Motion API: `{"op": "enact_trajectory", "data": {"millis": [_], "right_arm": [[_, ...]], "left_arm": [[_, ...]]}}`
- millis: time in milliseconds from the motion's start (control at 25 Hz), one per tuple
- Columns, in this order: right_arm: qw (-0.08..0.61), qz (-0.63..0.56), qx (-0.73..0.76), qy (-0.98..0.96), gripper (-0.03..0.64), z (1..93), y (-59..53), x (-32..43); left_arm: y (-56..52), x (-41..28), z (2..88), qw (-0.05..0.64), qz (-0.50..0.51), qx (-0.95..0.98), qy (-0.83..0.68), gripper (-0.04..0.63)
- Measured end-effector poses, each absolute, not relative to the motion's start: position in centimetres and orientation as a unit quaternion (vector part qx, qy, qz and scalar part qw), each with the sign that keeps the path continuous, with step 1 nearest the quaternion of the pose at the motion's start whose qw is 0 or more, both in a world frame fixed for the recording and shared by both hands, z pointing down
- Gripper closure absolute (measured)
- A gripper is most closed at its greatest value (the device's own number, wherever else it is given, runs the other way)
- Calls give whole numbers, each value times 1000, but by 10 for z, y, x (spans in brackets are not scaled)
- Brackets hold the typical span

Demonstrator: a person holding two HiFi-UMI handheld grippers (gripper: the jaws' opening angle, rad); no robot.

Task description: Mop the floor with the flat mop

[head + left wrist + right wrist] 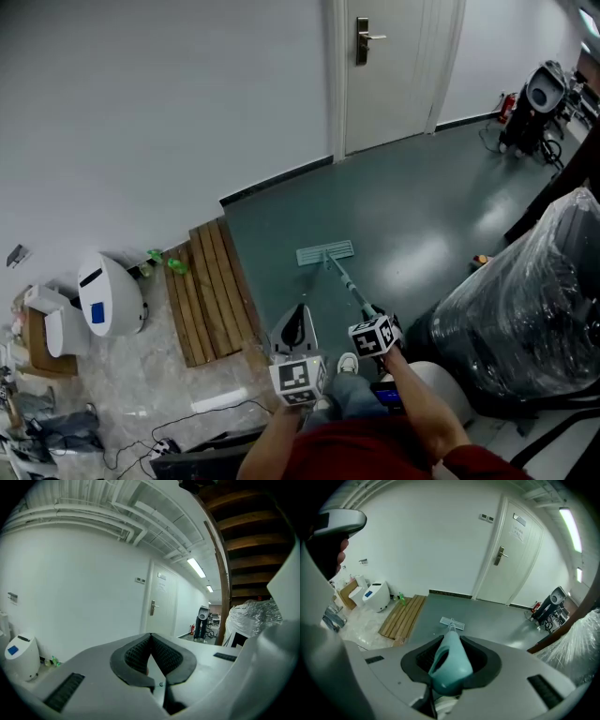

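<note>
The flat mop lies with its pale teal head [325, 252] on the dark grey floor [412, 216]. Its handle [349, 286] slants back toward me into my right gripper [371, 317], which is shut on it. In the right gripper view the handle's teal end [449, 660] fills the jaws of the right gripper [452, 641], and the mop head [452, 623] lies flat ahead. My left gripper [299, 311] is beside it on the left, off the mop. Seen in its own view, the left gripper [151, 635] is shut with nothing in it and faces the white wall.
A slatted wooden board [211, 295] lies left of the mop, with a green bottle [175, 264] and a white bin [110, 295] beyond it. A plastic-wrapped bulk [534, 309] stands at the right. A door [394, 66] and a machine [534, 103] are farther back. Cables [187, 427] trail near my feet.
</note>
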State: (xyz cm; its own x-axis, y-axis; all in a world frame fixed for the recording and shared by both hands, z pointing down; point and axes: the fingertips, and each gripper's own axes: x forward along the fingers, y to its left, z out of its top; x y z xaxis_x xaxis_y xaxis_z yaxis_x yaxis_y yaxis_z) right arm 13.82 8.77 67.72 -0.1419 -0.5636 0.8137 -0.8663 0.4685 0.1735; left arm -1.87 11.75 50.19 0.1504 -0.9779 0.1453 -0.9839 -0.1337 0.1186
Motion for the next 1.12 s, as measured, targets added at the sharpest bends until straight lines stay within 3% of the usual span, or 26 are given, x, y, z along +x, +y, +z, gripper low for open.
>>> {"op": "enact_trajectory", "data": {"millis": [680,1120], "right_arm": [[450,180,491,-723,503,676,210,136],[450,179,478,-732,503,677,271,189]], "left_arm": [[233,-31,518,113,18,752,-649,581],[284,30,518,117,30,742,-659,581]]}}
